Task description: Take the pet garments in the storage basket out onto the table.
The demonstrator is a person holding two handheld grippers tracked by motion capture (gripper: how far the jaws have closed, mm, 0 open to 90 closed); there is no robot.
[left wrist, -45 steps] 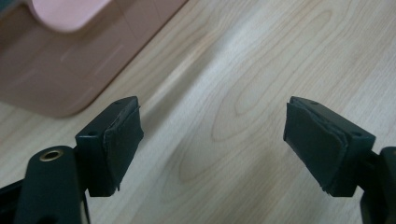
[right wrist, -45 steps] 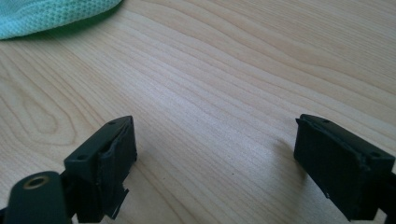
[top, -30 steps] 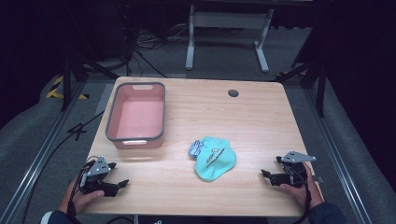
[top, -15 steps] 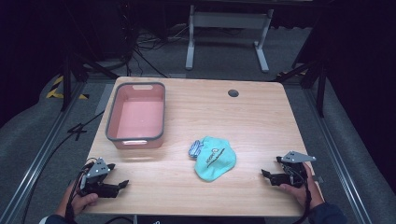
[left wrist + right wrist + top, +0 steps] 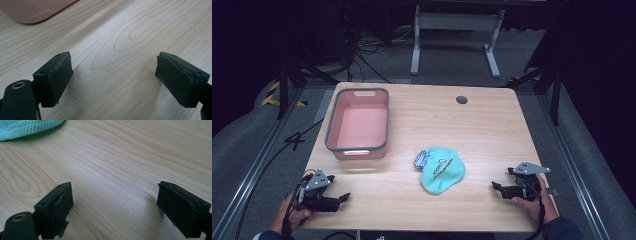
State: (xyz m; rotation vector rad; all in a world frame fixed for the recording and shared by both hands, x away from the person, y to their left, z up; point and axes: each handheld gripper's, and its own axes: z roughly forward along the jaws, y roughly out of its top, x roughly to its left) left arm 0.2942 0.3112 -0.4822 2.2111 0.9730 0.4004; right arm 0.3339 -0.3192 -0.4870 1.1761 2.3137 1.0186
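Both hand-held grippers, my left (image 5: pixel 343 198) and right (image 5: pixel 496 186), rest wide open on the surface (image 5: pixel 492 135), flanking a teal cloth (image 5: pixel 443 170).

Black two-jaw left gripper (image 5: pixel 343 197) and right gripper (image 5: pixel 496 185) are each wearing a grey three-cornered plate (black cables trailing), their pads (image 5: pixel 61 78) showing frayed edges beside brass-ringed screw holes.

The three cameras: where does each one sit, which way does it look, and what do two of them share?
High view: above the person's side, looking forward and down on the table; both hands, left gripper, right gripper.
Left gripper view: between its open jaws, toward the pink tub.
Right gripper view: between its open jaws, toward the green cloth.
Shared: tub and cloth reappear above.
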